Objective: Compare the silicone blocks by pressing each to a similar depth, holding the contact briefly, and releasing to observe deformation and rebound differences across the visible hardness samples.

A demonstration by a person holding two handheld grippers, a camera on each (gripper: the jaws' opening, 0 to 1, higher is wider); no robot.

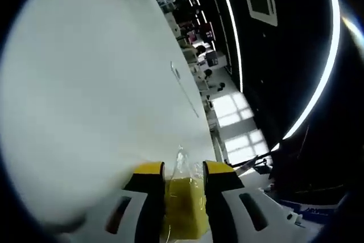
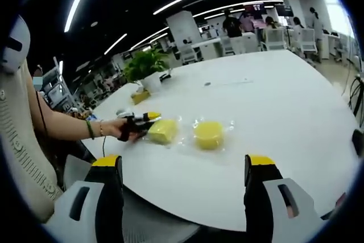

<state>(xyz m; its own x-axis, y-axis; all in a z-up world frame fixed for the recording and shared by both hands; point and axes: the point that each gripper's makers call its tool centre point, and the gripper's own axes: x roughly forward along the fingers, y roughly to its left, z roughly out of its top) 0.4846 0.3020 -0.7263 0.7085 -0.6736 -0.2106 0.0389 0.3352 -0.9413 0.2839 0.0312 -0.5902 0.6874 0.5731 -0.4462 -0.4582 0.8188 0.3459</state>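
My left claw clamps a bagged yellow silicone block at the bottom centre of the left gripper view. Mid-frame in the right gripper view, a second block lies free on the white bench, beyond my right claw, jaws wide.

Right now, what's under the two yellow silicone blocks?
Both blocks, the squarish one pinched by the left gripper and the rounder one, sit in clear plastic wrap on the white table. Whether anything lies beneath each block is hidden by the block itself.
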